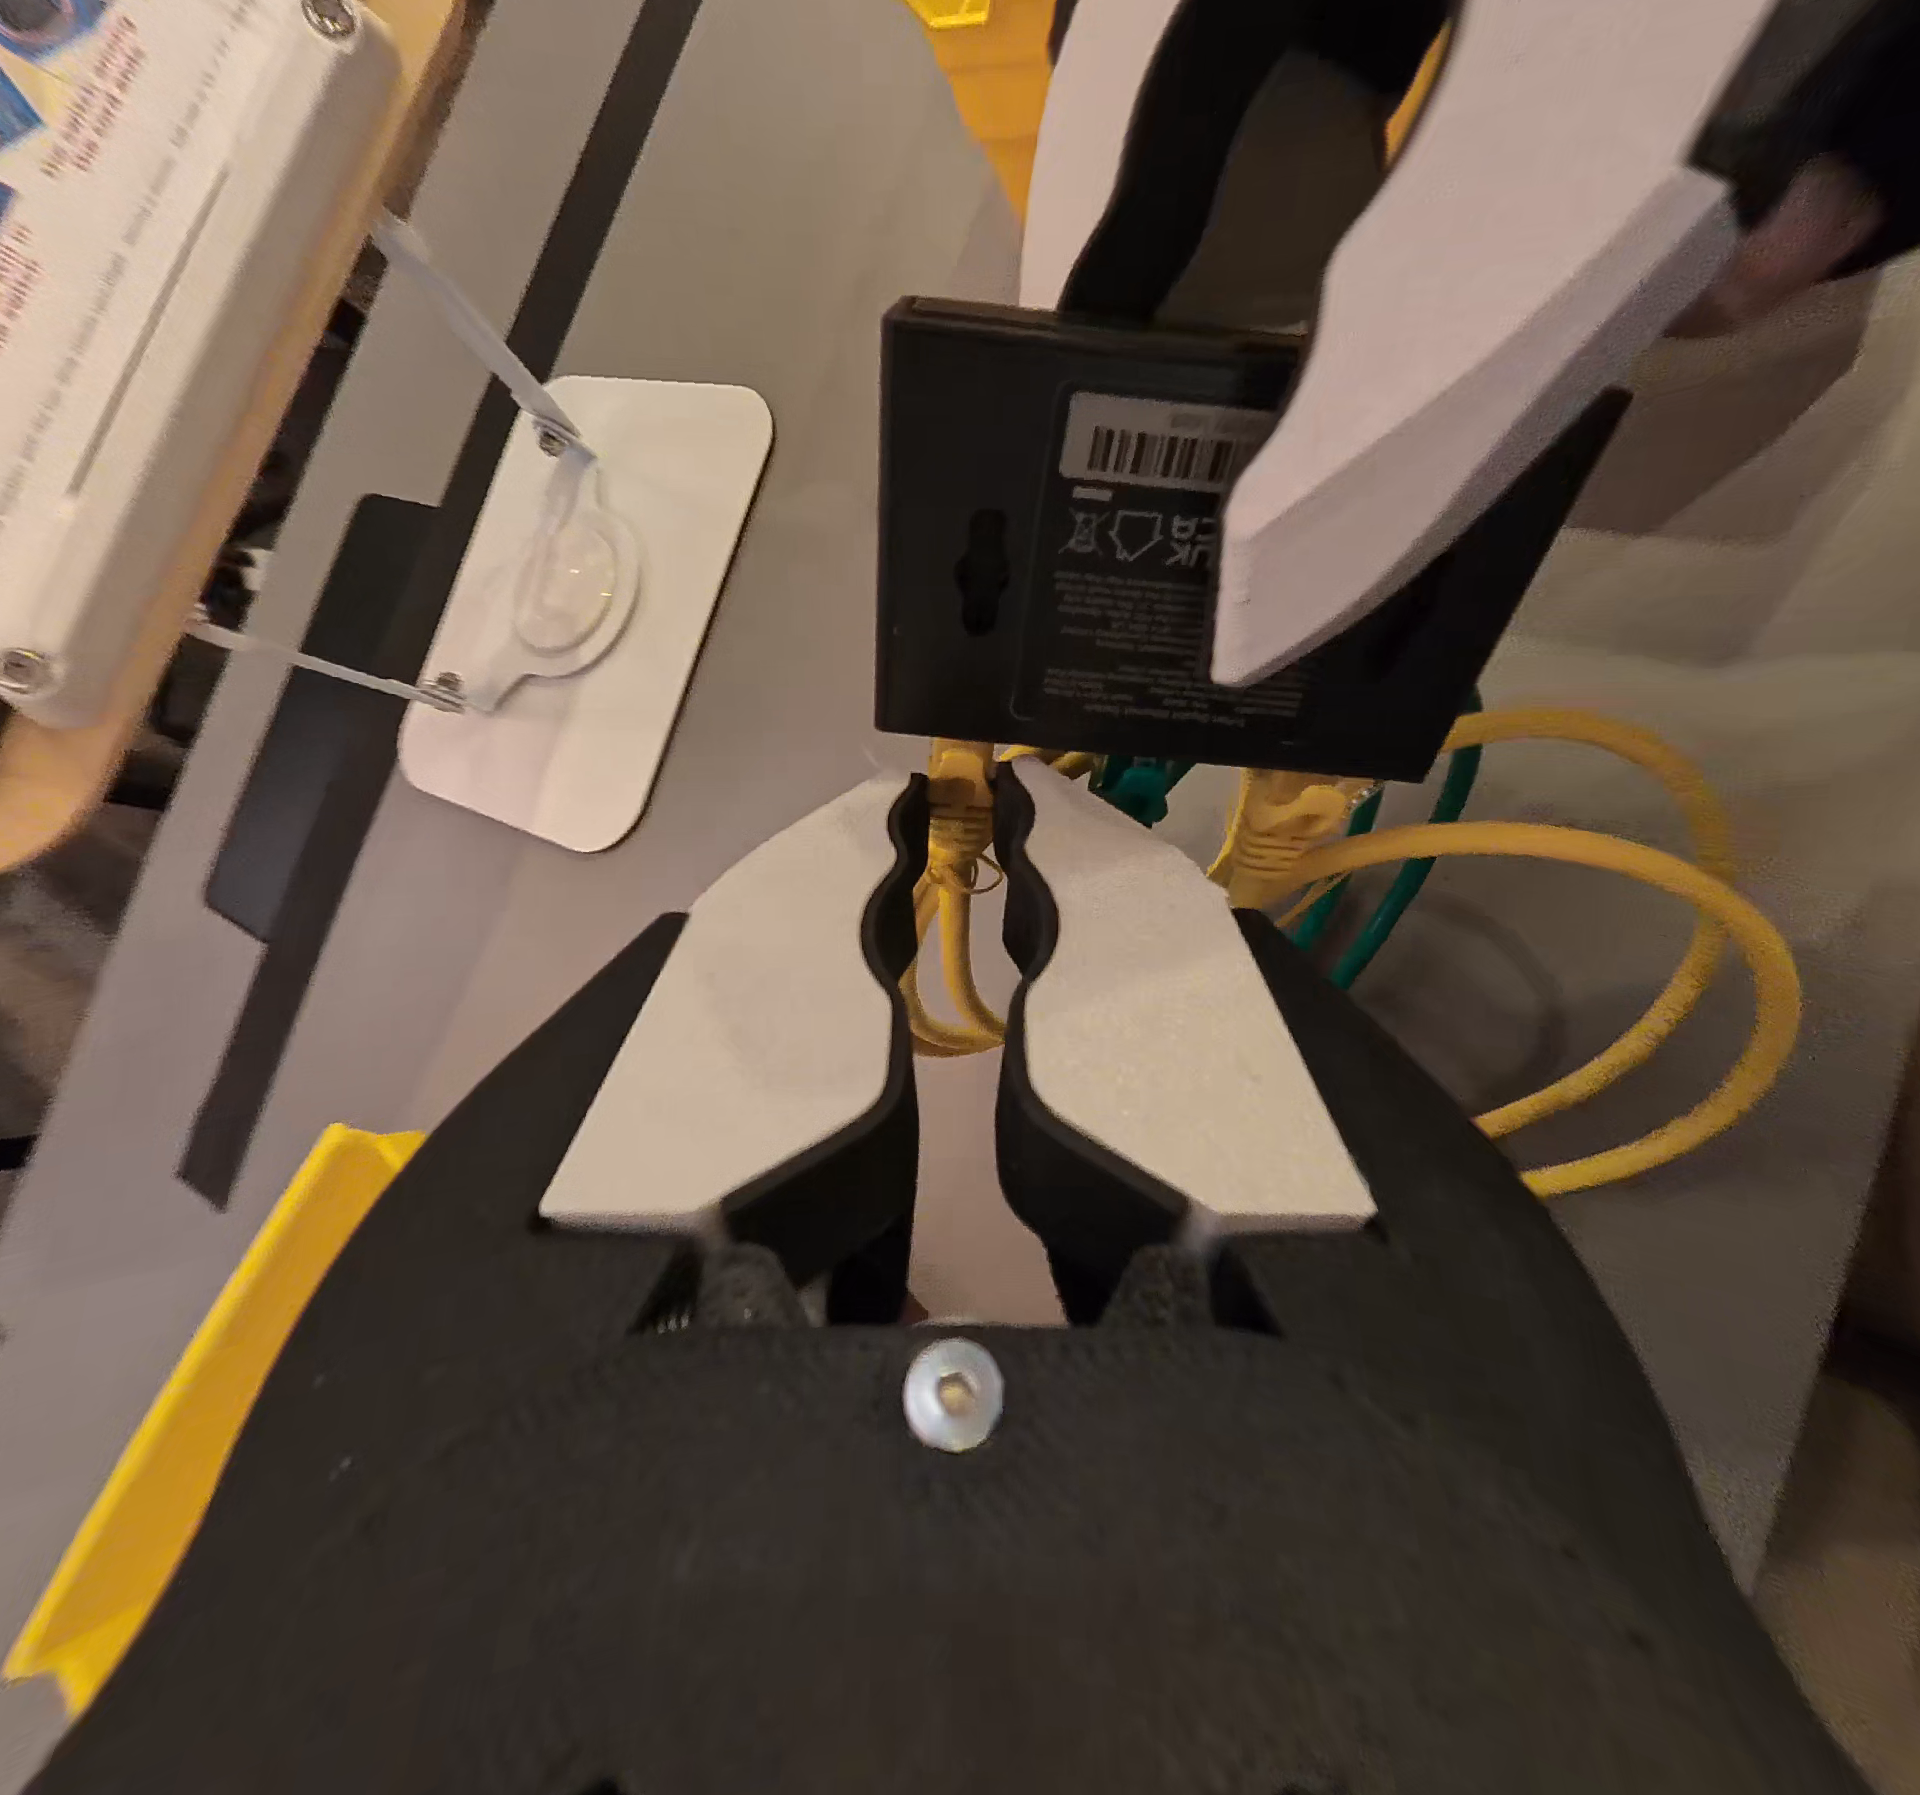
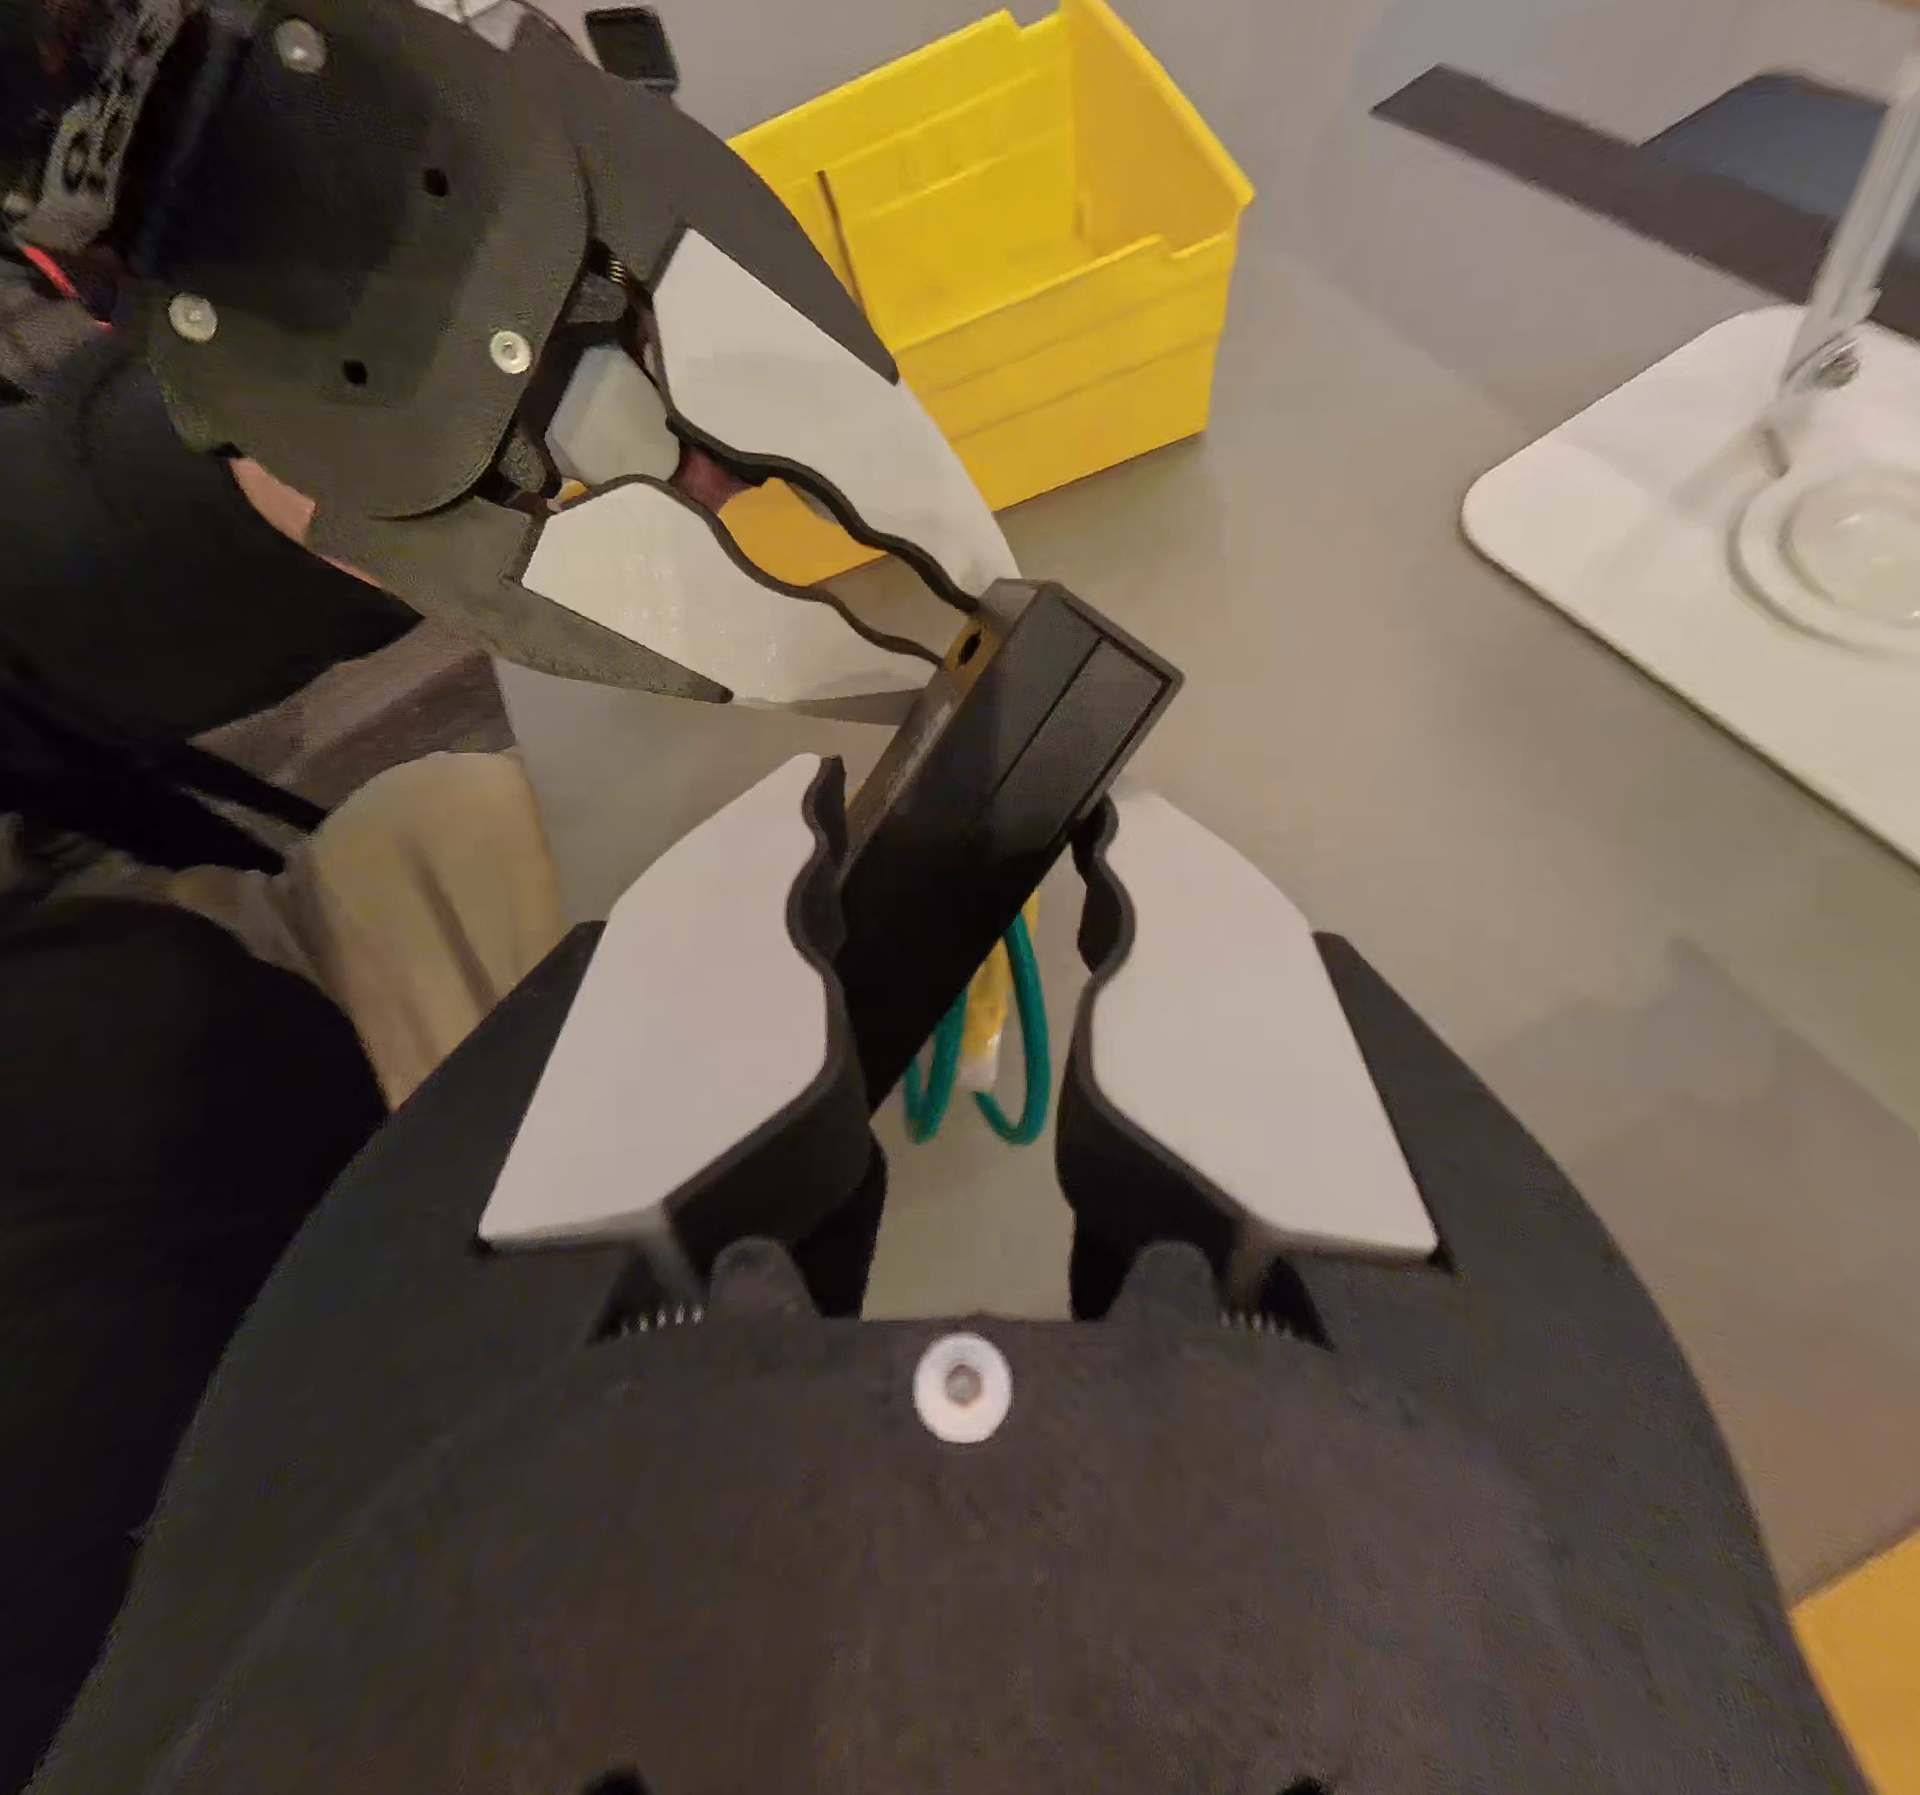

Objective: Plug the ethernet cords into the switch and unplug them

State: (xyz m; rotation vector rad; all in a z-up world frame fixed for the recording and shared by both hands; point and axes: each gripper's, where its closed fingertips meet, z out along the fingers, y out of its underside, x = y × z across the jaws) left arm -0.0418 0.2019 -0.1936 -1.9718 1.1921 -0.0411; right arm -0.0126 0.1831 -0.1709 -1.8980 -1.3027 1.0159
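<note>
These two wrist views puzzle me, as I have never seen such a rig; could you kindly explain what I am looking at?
There is no robot here: a person holds a two-finger gripper in each hand, and each carries a camera looking along its fingers.

In the left wrist view, the left gripper is shut on a yellow ethernet plug at the edge of the black network switch. More yellow cords and a green cord hang there.

In the right wrist view, the right gripper clamps the switch, tilted above the grey table. A yellow bin and a white stand base sit on the table.
</note>
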